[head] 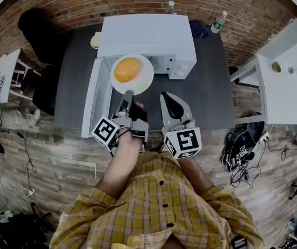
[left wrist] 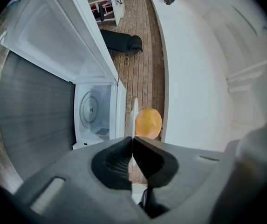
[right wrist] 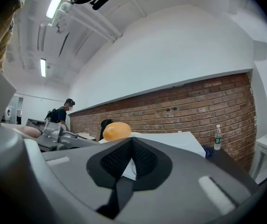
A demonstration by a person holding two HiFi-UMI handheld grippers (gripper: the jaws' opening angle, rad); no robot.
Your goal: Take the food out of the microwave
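since the left gripper [head: 127, 94] pinches just the stiff plate [head: 145, 77] by its near rim, keep it level or the round food [head: 127, 69] probably rolls, right gripper [head: 165, 94] closed on nothing.

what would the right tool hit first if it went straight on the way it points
Probably the microwave, at its front right of the open cavity; the plate in the left tool sits left of that line. Depth is unclear.

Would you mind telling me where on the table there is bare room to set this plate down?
The table is bare right of the microwave and in a strip left of the open door. The door and the plate crowd the front.
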